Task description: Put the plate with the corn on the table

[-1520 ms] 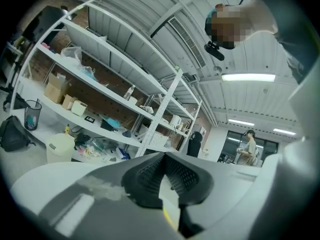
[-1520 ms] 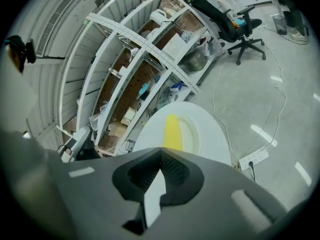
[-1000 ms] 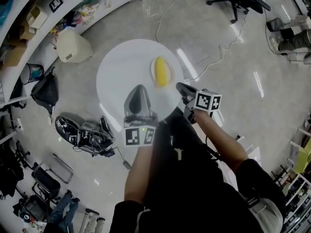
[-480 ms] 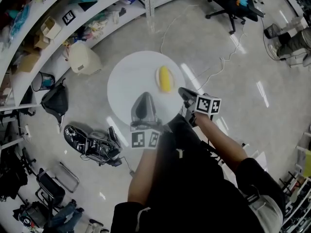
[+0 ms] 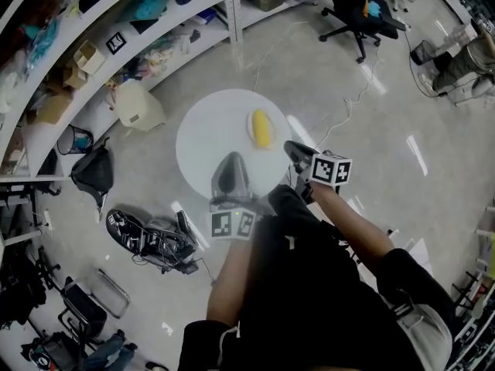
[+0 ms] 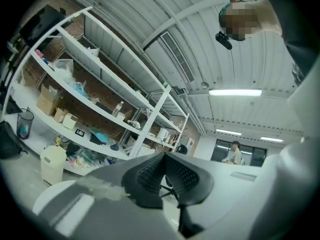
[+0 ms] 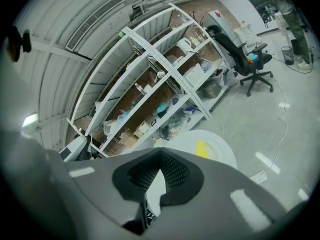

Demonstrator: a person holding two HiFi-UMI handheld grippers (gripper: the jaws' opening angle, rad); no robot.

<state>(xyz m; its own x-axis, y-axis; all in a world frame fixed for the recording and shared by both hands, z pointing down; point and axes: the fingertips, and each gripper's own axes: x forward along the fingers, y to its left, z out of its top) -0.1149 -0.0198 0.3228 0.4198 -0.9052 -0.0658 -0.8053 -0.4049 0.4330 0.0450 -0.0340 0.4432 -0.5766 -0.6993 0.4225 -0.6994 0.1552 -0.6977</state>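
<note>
Noted plate (image 5: pixel 251 122) with corn (image 5: pixel 262 128) flat at 1 o'clock on table (image 5: pixel 205 141), left gripper (image 5: pixel 230 159) at 6, right gripper (image 5: pixel 291 148) at 4, both jaws together, empty, likely with placement complete

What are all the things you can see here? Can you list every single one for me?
table: one, white and round, middle of the floor
plate: one, white, on the table's right part
corn: one, yellow, lying on the plate
shelves: one long rack, white, far left, full of boxes and bags
container: one, cream, on the floor by the shelves
bag: one, black, on the floor left of the table
office chair: one, black, far side of the room
cable: one, white, on the floor right of the table
left claw: one, grey, shut, over the table's near edge
right claw: one, grey, shut, beside the plate
</note>
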